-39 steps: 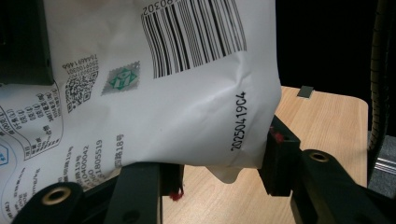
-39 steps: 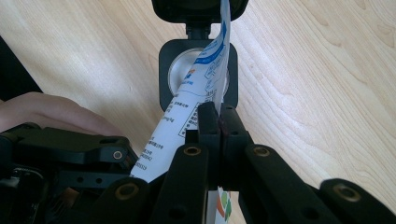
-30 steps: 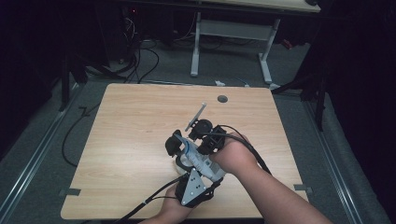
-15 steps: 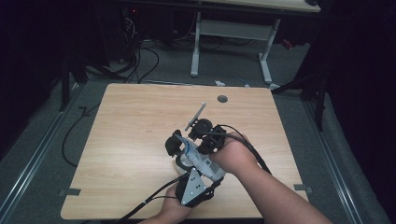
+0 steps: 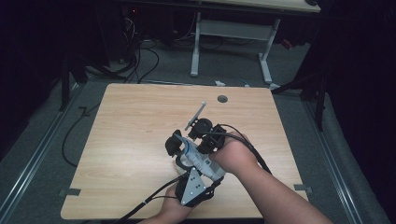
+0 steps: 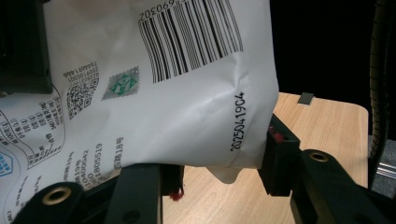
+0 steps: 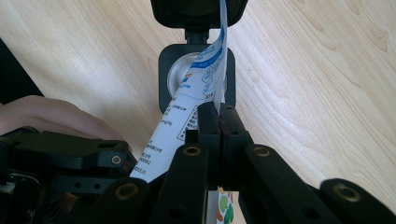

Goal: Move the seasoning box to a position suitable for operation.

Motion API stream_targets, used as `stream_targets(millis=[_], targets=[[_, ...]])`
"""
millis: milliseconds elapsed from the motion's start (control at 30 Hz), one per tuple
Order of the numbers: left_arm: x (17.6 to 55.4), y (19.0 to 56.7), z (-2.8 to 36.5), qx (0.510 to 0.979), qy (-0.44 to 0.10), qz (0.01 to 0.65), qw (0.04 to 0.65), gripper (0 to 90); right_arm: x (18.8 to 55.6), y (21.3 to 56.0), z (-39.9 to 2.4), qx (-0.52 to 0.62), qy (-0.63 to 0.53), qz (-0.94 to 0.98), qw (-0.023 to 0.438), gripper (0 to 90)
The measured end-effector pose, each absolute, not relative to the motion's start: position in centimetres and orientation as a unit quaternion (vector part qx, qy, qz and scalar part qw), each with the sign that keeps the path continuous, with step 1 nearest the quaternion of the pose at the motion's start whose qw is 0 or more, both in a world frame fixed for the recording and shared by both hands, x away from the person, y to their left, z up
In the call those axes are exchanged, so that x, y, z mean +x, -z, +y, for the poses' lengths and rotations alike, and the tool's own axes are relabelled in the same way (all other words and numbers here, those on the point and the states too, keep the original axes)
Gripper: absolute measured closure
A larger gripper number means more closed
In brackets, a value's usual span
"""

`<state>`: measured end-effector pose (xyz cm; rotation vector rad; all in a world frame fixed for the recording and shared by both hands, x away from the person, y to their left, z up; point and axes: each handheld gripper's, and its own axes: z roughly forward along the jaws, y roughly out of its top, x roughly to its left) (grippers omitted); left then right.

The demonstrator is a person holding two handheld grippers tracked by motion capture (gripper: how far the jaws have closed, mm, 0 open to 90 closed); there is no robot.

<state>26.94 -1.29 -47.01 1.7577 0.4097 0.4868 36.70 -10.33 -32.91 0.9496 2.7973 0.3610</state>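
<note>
A white packet point(image 6: 154, 107) printed with a barcode and small text stands between the jaws of my left gripper point(image 6: 219, 172); both pads press against its lower sides. My right gripper point(image 7: 219, 119) is shut on a thin edge of the same packet point(image 7: 196, 88), which runs up past the left gripper's camera housing. In the high view both grippers meet over the table's middle front: the left gripper point(image 5: 180, 151) with its grey plate comes from below, the right gripper point(image 5: 198, 140) from the right, and the packet point(image 5: 187, 153) sits between them.
The wooden table point(image 5: 130, 121) has a round cable hole point(image 5: 222, 98) near its far edge. A thin grey strip point(image 5: 196, 115) lies just beyond the grippers. Cables trail off the front edge. Desk legs and wires stand on the floor behind.
</note>
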Motion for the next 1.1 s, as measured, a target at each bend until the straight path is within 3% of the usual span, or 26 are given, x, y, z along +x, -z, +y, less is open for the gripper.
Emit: stream_targets(millis=[1100], targets=[[26.95, 46.86, -1.25, 0.755, -0.211, 0.176, 0.596, 58.7, 36.74, 32.82, -10.31, 0.319, -0.123, 0.936, 0.083, 89.8]])
